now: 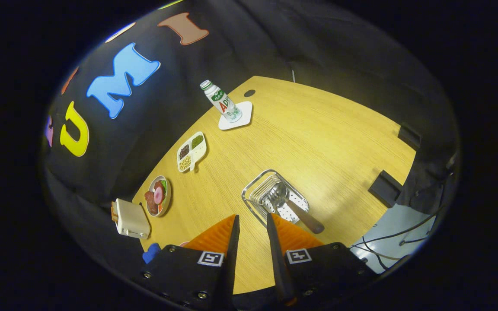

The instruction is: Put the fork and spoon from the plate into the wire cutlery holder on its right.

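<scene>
Chrome wire cutlery holder (pixel 275 198) sits on the wooden table (pixel 327 138), already cradling a metal spoon (pixel 294 206) and what looks like a fork (pixel 270 199) beside it. Your gripper (pixel 252 224) hovers just short of the holder, fingers slightly apart and empty. Drop lower and you risk clipping the spoon handle that overhangs the holder's rim, tipping the holder.

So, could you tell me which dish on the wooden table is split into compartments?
The white divided tray of beans between the bottle and the undivided round plate.
</scene>
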### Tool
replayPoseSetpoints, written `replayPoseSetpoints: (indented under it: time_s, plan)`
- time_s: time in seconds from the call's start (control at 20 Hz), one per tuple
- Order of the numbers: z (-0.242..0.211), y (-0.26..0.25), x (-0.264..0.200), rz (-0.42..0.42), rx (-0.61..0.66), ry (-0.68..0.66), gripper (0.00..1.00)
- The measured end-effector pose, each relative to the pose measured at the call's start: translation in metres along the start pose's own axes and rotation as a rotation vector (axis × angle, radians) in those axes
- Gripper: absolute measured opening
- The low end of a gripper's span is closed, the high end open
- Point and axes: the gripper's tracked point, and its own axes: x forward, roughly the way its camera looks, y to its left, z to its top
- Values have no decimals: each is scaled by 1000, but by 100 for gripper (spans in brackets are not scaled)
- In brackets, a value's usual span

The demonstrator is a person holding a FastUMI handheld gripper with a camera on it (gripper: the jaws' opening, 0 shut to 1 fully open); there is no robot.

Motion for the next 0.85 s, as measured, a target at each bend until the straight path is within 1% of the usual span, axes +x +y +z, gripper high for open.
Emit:
replayPoseSetpoints:
  time_s: [0.15, 0.4, 0.65, 0.85]
  plan:
    - [29, 15, -11, 18, -109, -133, 38]
    - [86, 48, -52, 17, -283, -407, 38]
    - [127, 72, -99, -23, -402, -635, 38]
    - [141, 91, -130, -29, -464, -791, 38]
